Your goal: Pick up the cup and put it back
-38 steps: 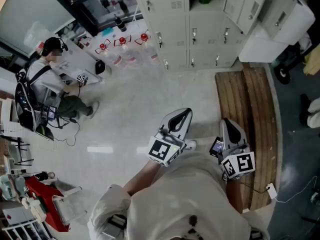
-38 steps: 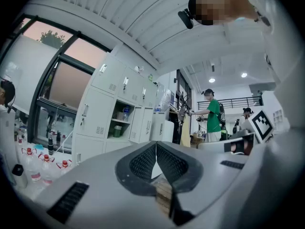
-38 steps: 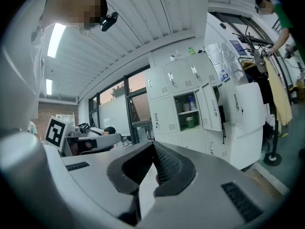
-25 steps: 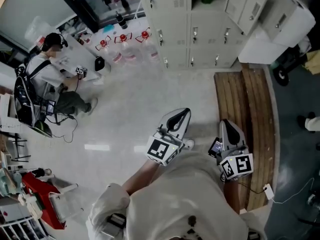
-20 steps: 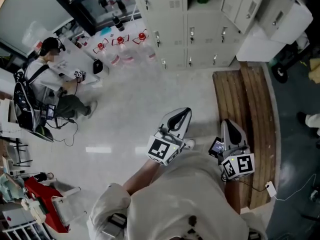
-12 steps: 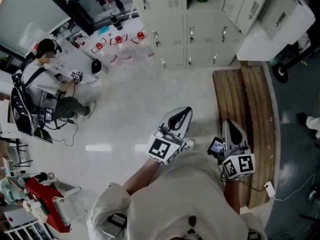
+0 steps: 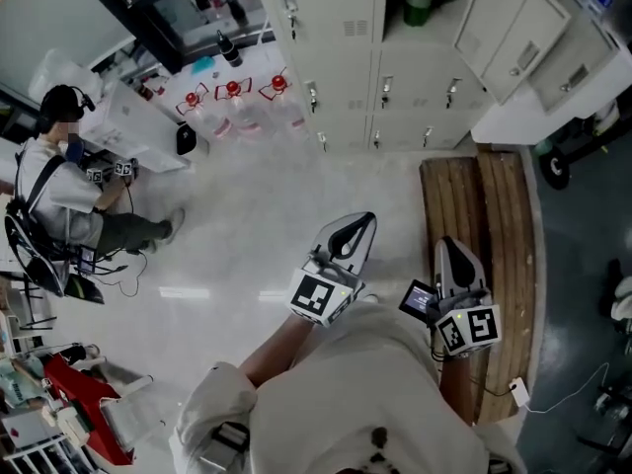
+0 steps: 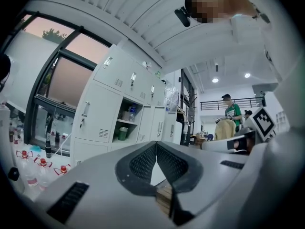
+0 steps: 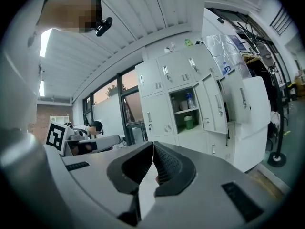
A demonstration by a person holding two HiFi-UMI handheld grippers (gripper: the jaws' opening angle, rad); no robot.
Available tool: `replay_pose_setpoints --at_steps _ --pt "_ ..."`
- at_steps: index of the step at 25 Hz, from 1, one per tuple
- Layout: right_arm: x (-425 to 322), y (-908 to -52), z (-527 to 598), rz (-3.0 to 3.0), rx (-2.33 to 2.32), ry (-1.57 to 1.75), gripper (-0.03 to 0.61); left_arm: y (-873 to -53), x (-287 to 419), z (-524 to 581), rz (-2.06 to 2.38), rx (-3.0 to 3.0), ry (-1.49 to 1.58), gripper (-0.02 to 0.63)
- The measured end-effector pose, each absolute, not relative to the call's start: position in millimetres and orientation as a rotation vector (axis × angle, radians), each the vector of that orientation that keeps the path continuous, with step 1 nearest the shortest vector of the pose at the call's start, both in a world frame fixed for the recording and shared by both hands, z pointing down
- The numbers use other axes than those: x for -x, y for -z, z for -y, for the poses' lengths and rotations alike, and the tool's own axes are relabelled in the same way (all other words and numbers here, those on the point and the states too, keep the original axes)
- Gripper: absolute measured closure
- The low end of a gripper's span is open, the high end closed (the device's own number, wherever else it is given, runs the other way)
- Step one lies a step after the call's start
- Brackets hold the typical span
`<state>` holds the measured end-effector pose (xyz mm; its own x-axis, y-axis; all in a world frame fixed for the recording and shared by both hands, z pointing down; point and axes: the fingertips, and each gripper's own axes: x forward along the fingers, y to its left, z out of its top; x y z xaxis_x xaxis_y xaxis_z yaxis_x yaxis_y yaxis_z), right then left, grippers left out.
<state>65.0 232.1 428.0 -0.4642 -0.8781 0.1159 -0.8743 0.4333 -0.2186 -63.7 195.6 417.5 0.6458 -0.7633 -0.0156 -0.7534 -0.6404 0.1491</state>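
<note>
Task not started, by my read: green cup (image 7: 419, 9) sits on shelf in open locker (image 7: 341, 38), well apart from both grippers. Left gripper (image 7: 357, 227) jaws pressed together, nothing between; right gripper (image 7: 449, 252) same. Approach, grasp, lift, return all left.

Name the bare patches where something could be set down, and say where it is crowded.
Bare floor lies open between the lockers, the wooden slats and the seated person. The slats' top looks bare too. It is crowded along the wall by the red-capped bottles and among the clutter at lower left.
</note>
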Motion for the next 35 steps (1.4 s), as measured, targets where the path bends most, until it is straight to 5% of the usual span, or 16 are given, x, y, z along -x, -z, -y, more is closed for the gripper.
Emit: replay_pose_setpoints --at_steps 19,35 --pt "-18 -428 -94 -2.557 1.764 0.396 0.552 -415 100 -41 1.115 -2.788 0.123 0.604" --pt "-68 -438 26 -2.638 1.656 0.444 0.552 -416 54 65 1.226 -2.740 0.094 0.604"
